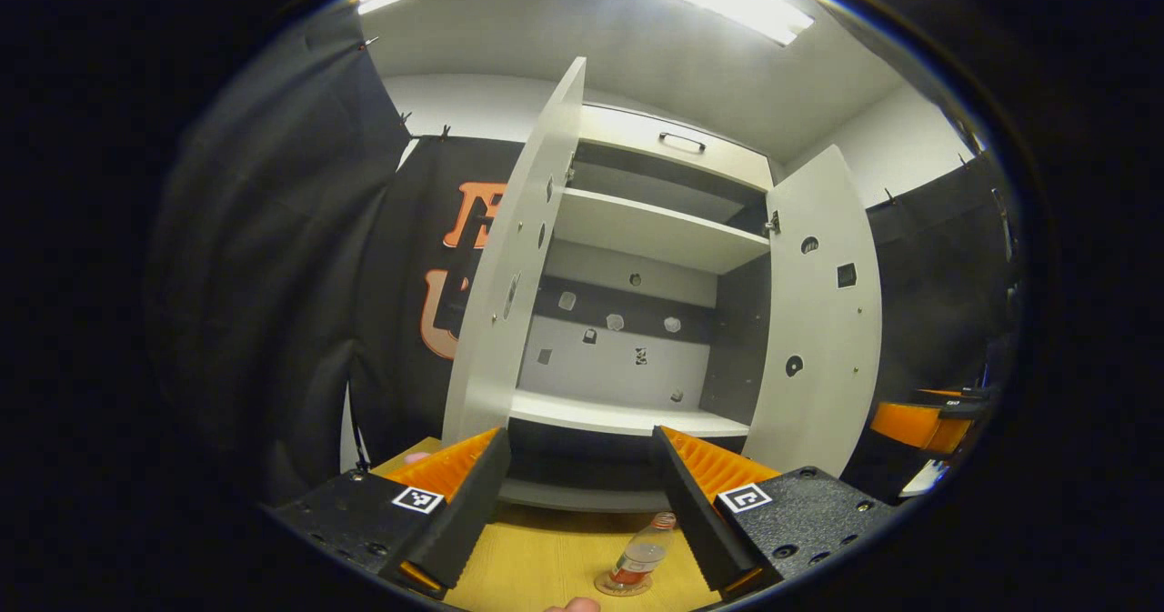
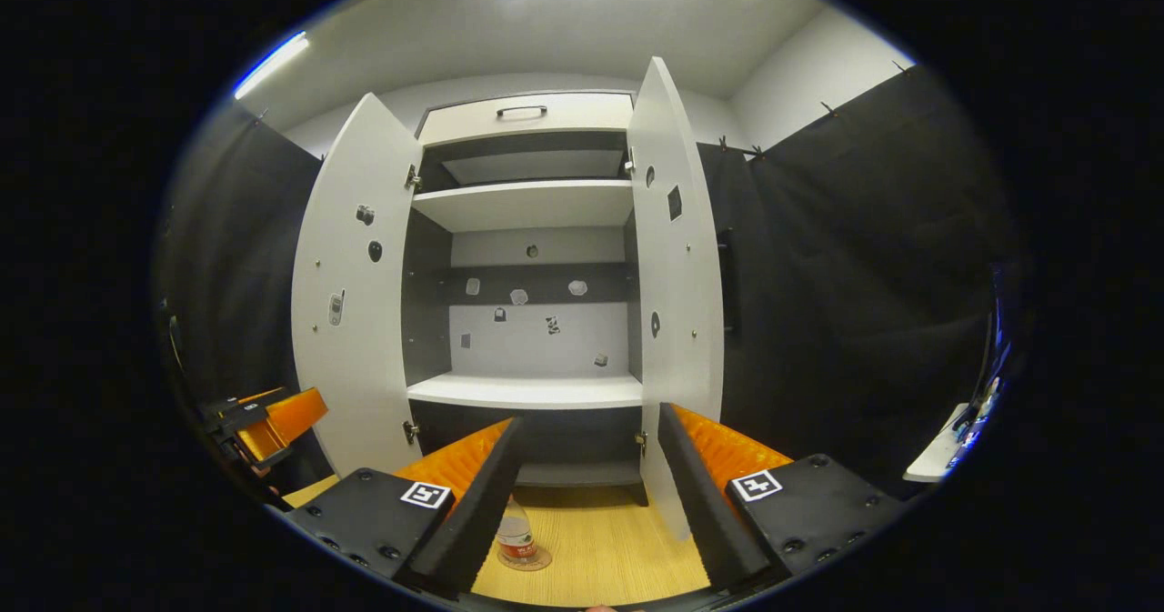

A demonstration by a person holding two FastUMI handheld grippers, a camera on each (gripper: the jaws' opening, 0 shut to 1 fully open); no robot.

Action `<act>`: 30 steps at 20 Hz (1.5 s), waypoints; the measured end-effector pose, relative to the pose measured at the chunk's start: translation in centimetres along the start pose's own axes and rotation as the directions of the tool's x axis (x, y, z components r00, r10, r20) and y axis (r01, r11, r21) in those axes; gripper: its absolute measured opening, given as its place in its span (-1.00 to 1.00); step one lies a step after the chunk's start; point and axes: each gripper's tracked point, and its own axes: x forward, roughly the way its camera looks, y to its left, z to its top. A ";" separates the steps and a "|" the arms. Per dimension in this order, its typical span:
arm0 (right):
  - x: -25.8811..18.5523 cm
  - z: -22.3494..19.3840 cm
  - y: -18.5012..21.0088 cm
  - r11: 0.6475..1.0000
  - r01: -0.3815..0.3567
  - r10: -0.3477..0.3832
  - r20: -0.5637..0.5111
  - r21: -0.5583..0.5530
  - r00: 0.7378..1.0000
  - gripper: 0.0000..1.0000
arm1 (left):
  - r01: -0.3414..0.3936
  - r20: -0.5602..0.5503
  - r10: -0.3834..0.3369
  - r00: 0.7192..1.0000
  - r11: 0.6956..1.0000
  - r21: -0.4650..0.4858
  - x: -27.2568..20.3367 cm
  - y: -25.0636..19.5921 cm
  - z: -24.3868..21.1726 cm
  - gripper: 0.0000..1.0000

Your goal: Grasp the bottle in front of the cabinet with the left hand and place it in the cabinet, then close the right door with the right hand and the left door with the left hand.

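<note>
bottle (image 1: 644,553) upright on counter (image 1: 546,566), small plastic, likely light, slick | take mid-body | left hand-held gripper (image 1: 582,512) apart, empty | right hand-held gripper (image 2: 587,503) apart

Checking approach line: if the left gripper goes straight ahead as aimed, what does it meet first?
Probably nothing before the open cabinet: the left gripper aims at its lower opening, above the bottle. Depth is unclear.

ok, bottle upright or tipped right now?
Upright. The bottle stands cap-up on a round coaster on the wooden floor in front of the cabinet, ungrasped, in both gripper views.
</note>
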 end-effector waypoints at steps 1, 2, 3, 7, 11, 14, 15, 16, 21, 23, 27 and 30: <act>0.0 -0.1 0.0 1.000 -0.003 0.003 -0.003 0.005 1.000 0.92 | -0.004 0.000 0.004 1.000 1.000 0.012 0.2 0.2 0.1 0.89; 0.0 -0.3 -0.2 1.000 -0.004 0.004 -0.007 0.010 1.000 0.92 | -0.008 0.007 0.008 1.000 1.000 0.021 0.6 0.3 0.4 0.89; 0.0 -0.4 -0.4 1.000 -0.002 0.002 -0.010 0.014 1.000 0.92 | -0.002 0.010 0.002 1.000 1.000 0.027 0.9 0.1 0.5 0.89; 0.1 -1.1 -1.8 0.999 0.021 -0.020 -0.030 0.024 0.999 0.92 | 0.098 -0.007 -0.098 0.995 0.995 0.010 3.1 -3.8 -1.6 0.88; -0.3 -2.0 -2.6 0.999 0.040 -0.039 -0.067 0.009 0.997 0.92 | 0.203 -0.104 -0.201 0.974 0.979 0.016 6.1 -8.9 -9.5 0.89; -0.9 -2.5 -3.3 0.998 0.063 -0.065 -0.088 -0.025 0.994 0.92 | 0.215 -0.169 -0.208 0.963 0.976 0.020 8.5 -10.6 -16.6 0.89; -1.2 -2.7 -3.6 0.996 0.074 -0.077 -0.095 -0.040 0.992 0.92 | 0.222 -0.177 -0.215 0.961 0.975 0.023 9.1 -11.1 -18.5 0.89; -1.4 -3.0 -3.8 0.995 0.084 -0.089 -0.105 -0.055 0.990 0.92 | 0.219 -0.195 -0.208 0.959 0.975 0.035 9.6 -11.2 -20.7 0.90; -1.6 -4.2 -3.5 0.995 0.092 -0.098 -0.155 -0.045 0.983 0.92 | 0.187 -0.280 -0.164 0.946 0.981 0.056 9.7 -10.2 -29.0 0.89; -1.0 -4.5 -3.5 0.995 0.093 -0.097 -0.163 -0.035 0.982 0.92 | 0.195 -0.303 -0.172 0.937 0.980 0.049 9.1 -10.2 -30.9 0.90; 0.3 -4.9 -3.5 0.998 0.062 -0.067 -0.182 -0.034 0.981 0.92 | 0.198 -0.348 -0.170 0.922 0.979 0.044 8.3 -10.4 -34.1 0.90; 1.2 -4.8 -3.9 0.999 0.019 -0.025 -0.179 -0.037 0.984 0.92 | 0.166 -0.351 -0.141 0.926 0.985 0.041 7.9 -10.2 -34.7 0.90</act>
